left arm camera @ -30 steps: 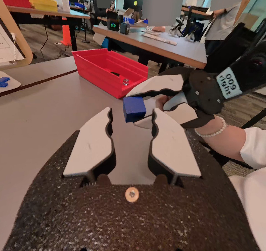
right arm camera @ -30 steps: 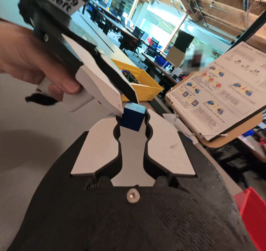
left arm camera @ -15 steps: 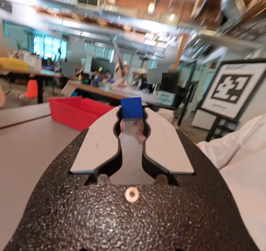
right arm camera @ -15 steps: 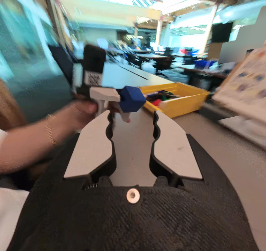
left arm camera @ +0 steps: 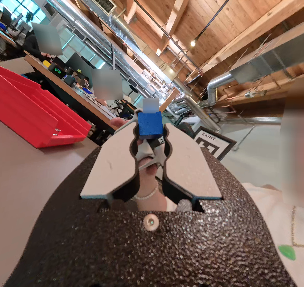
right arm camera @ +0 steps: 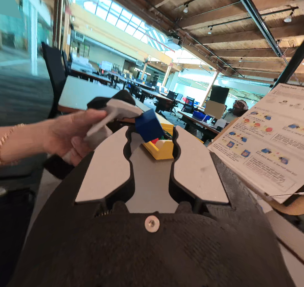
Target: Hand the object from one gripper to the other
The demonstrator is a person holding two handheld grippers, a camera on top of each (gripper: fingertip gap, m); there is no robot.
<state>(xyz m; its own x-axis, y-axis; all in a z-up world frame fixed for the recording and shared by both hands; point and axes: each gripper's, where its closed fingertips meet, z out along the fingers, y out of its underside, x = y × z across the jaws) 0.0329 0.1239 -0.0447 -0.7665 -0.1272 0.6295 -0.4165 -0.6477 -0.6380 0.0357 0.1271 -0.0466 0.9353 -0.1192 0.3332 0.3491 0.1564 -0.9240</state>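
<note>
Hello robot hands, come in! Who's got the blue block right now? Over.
Left gripper shut on blue block. Right gripper open, empty, block just past its fingers. Nothing between them.

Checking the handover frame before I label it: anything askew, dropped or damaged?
Nothing stands out. The blue block sits squarely between the left gripper fingertips, held off the table. The right gripper is open and empty. The red bin and yellow bin stand upright.
</note>
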